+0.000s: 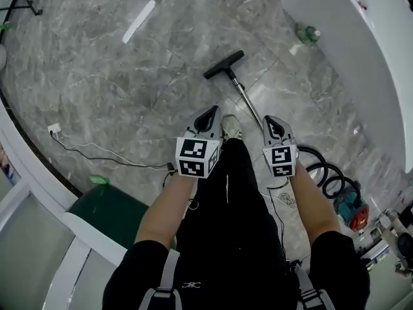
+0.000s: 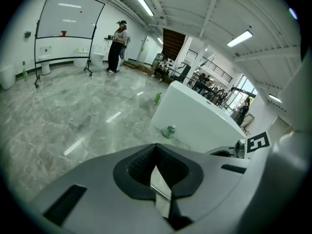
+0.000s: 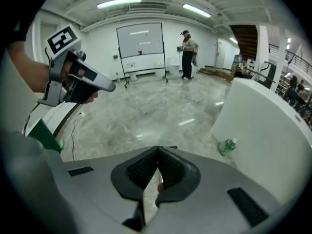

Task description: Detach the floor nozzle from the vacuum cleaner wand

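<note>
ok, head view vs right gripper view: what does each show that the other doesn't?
Head view only: the whole floor nozzle joined to its wand, the coiled hose and the wearer's legs.
Right gripper view only: the whiteboard, a person standing near it, ceiling lights, and the right gripper with jaws shut, holding nothing.
Both: the left gripper, the green bottle by the white counter, and the cable on the floor.

The grey marble floor (image 1: 116, 76) carries the black floor nozzle (image 1: 224, 64) on its wand (image 1: 248, 105), a coiled hose (image 1: 329, 173), a green bottle (image 1: 308, 34) beside the white counter (image 1: 361, 57), and a white cable (image 1: 97, 154).
</note>
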`<state>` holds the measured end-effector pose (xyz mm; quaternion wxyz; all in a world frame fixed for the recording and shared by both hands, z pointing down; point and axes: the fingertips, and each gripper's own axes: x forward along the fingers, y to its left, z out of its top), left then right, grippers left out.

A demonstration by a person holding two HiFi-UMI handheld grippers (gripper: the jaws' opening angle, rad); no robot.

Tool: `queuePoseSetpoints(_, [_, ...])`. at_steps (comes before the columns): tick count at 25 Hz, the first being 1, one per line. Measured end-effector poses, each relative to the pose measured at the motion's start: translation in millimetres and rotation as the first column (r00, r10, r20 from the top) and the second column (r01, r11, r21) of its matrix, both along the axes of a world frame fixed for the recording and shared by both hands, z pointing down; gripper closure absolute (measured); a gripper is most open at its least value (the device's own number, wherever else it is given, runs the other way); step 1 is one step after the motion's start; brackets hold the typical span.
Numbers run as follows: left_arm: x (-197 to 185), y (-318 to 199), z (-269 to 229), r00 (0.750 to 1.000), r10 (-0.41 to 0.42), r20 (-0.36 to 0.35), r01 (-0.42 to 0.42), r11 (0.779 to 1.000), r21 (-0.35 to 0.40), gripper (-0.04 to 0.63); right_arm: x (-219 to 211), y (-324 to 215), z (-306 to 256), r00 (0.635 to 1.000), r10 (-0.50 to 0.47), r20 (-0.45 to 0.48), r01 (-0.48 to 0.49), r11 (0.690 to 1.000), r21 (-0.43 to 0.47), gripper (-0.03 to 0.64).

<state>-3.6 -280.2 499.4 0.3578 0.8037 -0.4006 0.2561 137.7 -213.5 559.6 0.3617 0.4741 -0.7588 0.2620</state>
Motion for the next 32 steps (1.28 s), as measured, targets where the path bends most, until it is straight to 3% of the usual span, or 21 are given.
queuePoseSetpoints(3, [-2.1,-10.1,67.8,0.999,-0.030,0.011,0.030,1.000,-0.006,0.594,-3.4,4.3,102.1,0.994,-0.106,-0.029,0.102,0.987,-0.125,0.617])
queuePoseSetpoints(6, [-5.5,-10.4,136.9,1.000,-0.020,0.020,0.021,1.000,-0.020,0.594,-9.4,3.1,195.5,0.986,-0.163,-0.034,0.154,0.969,-0.191,0.615])
queuePoseSetpoints(9, [-5.1,3.1,198.5,0.999,0.044,0.030,-0.043,0.998,-0.038,0.594,-12.8,6.4,284.0,0.986,-0.167,-0.007,0.159,0.949,-0.271,0.598])
queuePoseSetpoints(11, [-9.8,6.9,235.6,0.998,0.055,0.024,-0.053,0.997,-0.055,0.594,-14.9,7.3,342.7,0.982,-0.189,-0.014,0.174,0.930,-0.325,0.514])
queuePoseSetpoints(14, [-24.4,8.7,284.4,0.998,0.053,0.015,-0.052,0.996,-0.073,0.594,-14.3,18.7,426.3,0.982,-0.179,-0.054,0.140,0.893,-0.428,0.448])
queuePoseSetpoints(18, [-53.0,3.1,331.8,0.997,0.046,0.063,-0.043,0.998,-0.049,0.594,-19.1,14.5,505.3,0.976,-0.152,-0.153,0.074,0.902,-0.426,0.430])
queuePoseSetpoints(22, [-61.8,2.8,363.4,1.000,-0.006,0.018,0.007,0.996,-0.083,0.595,-15.4,17.4,549.5,0.957,-0.168,-0.236,0.053,0.903,-0.425,0.430])
queuePoseSetpoints(25, [-63.6,-4.9,373.7,0.999,-0.038,-0.011,0.037,0.995,-0.094,0.594,-12.5,16.7,555.6,0.963,-0.137,-0.233,0.020,0.896,-0.443,0.431])
queuePoseSetpoints(29, [-50.5,2.6,359.1,0.998,0.040,-0.045,-0.046,0.988,-0.147,0.592,-17.7,25.8,530.9,0.978,-0.139,-0.157,0.034,0.846,-0.533,0.433])
queuePoseSetpoints(32, [-35.9,20.5,318.6,0.992,0.073,-0.099,-0.091,0.978,-0.190,0.586,-26.3,29.0,472.4,0.983,-0.141,-0.116,0.061,0.853,-0.519,0.434])
